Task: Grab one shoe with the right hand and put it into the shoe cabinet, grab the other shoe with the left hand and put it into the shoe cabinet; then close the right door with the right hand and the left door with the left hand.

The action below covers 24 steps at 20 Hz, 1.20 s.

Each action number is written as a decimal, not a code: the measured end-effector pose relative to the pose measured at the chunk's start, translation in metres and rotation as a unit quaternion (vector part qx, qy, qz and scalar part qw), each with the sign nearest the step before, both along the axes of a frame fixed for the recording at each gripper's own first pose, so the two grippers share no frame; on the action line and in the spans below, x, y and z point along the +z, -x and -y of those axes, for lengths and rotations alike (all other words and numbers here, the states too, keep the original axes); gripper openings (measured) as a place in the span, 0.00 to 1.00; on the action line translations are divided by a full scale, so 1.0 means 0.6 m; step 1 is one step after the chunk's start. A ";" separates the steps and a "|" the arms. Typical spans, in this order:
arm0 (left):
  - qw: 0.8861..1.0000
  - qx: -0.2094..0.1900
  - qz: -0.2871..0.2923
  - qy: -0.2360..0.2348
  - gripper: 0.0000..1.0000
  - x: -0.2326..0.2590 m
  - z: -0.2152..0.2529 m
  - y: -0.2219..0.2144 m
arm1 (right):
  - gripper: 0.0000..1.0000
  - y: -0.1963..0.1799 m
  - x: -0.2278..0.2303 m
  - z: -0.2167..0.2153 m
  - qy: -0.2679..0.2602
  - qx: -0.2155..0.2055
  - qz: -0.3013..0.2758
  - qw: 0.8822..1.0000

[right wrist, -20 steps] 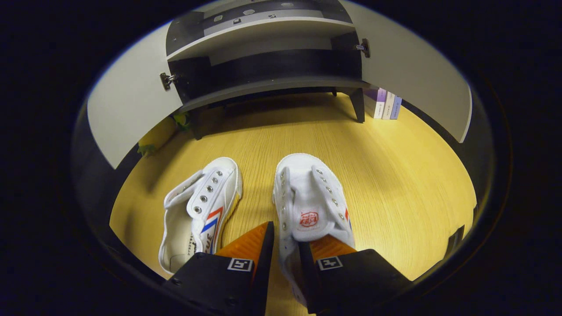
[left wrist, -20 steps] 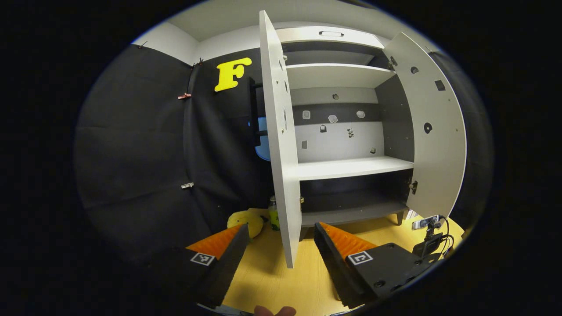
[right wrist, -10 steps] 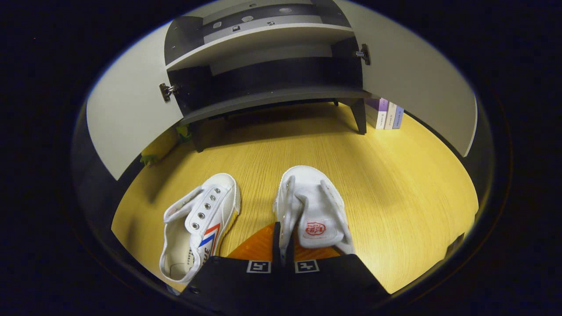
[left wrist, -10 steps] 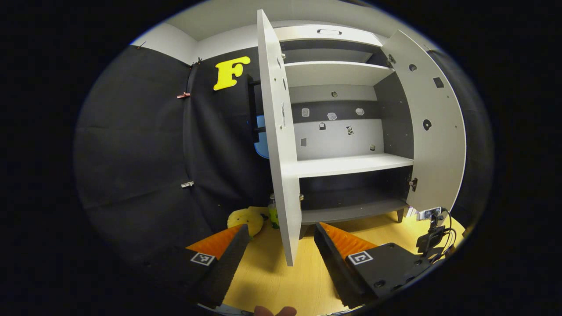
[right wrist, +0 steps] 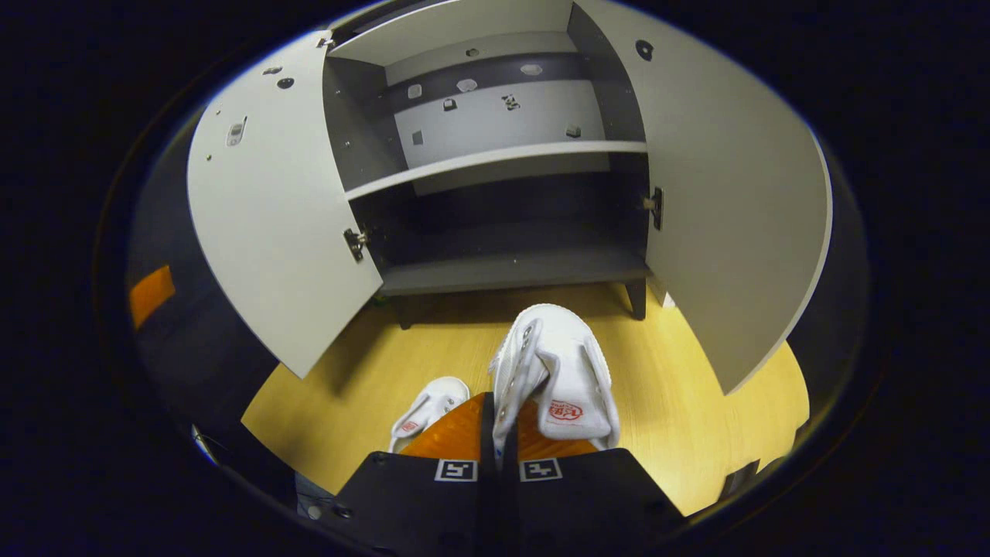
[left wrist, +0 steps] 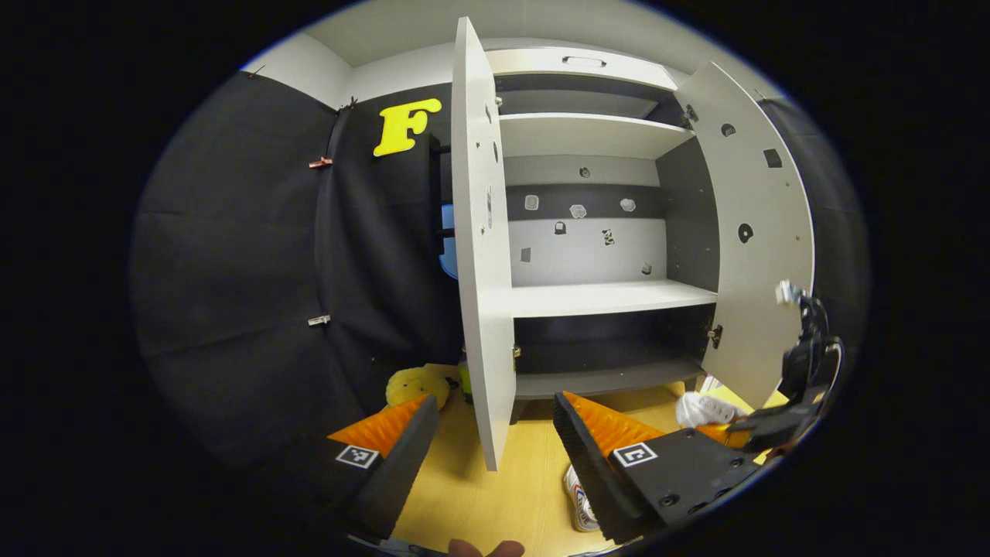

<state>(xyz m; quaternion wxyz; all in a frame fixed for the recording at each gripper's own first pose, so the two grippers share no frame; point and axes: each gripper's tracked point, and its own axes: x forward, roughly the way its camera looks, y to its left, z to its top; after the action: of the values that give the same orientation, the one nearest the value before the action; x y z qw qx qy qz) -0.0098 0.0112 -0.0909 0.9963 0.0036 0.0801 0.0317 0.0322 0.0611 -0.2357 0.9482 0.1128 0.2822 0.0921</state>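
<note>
The right gripper (right wrist: 499, 422) is pinching the side wall of a white shoe (right wrist: 561, 371), holding it above the floor (right wrist: 696, 418) in front of the open cabinet (right wrist: 503, 267); its red tongue logo is unreadable. The other shoe (right wrist: 429, 410) is lying on the floor, nearer and left. The left gripper (left wrist: 495, 422) is hanging spread by the left door (left wrist: 479, 255).

Sharp, evenly lit; strong fisheye edge bending.

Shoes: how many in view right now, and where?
2. One shoe is pinched at its side wall between the right gripper fingers, lifted in front of the open cabinet. The other shoe lies on the floor below, left of it.
</note>
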 end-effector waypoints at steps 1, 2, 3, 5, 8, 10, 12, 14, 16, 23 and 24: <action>1.000 -0.002 -0.002 -0.001 0.94 -0.002 0.002 0.001 | 0.05 -0.013 0.036 0.001 -0.002 -0.002 0.011 1.000; 1.000 -0.004 -0.003 -0.002 0.94 -0.004 0.004 0.000 | 0.05 -0.028 0.070 0.002 -0.001 -0.002 0.021 1.000; 1.000 -0.005 -0.002 -0.001 0.94 -0.003 0.006 -0.001 | 0.05 -0.046 0.107 0.004 0.002 -0.002 0.033 0.999; 1.000 -0.009 0.003 0.007 0.94 0.002 0.010 -0.003 | 0.05 -0.087 0.177 0.001 0.007 0.000 0.061 0.998; 1.000 -0.015 0.003 0.022 0.94 0.002 0.015 -0.008 | 0.05 -0.163 0.270 -0.004 0.001 0.004 0.090 0.996; 1.000 -0.017 0.002 0.026 0.94 0.000 0.014 -0.011 | 0.05 -0.222 0.313 -0.002 0.014 0.007 0.103 0.995; 0.999 -0.020 0.004 0.024 0.94 0.006 0.014 -0.012 | 0.05 -0.288 0.344 -0.001 0.035 0.006 0.117 0.993; 0.999 -0.021 0.014 0.020 0.94 0.017 0.012 -0.015 | 0.04 -0.345 0.353 -0.002 0.049 0.008 0.111 0.993; 0.999 -0.021 0.016 0.025 0.94 0.017 0.011 -0.019 | 0.05 -0.403 0.346 -0.006 0.046 0.007 0.095 0.994; 0.999 -0.006 0.016 0.029 0.94 0.015 -0.002 -0.023 | 0.05 -0.581 0.270 0.009 0.086 -0.010 0.038 0.995; 0.999 -0.003 0.016 0.029 0.94 0.015 -0.005 -0.022 | 0.05 -0.598 0.259 0.010 0.090 -0.013 0.033 0.995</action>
<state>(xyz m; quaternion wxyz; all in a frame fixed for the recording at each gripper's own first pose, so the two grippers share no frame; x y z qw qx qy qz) 0.0033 0.0140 -0.0817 0.9972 -0.0253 0.0653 0.0266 0.3911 0.0549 -0.0802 0.9644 0.0278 0.2566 0.0579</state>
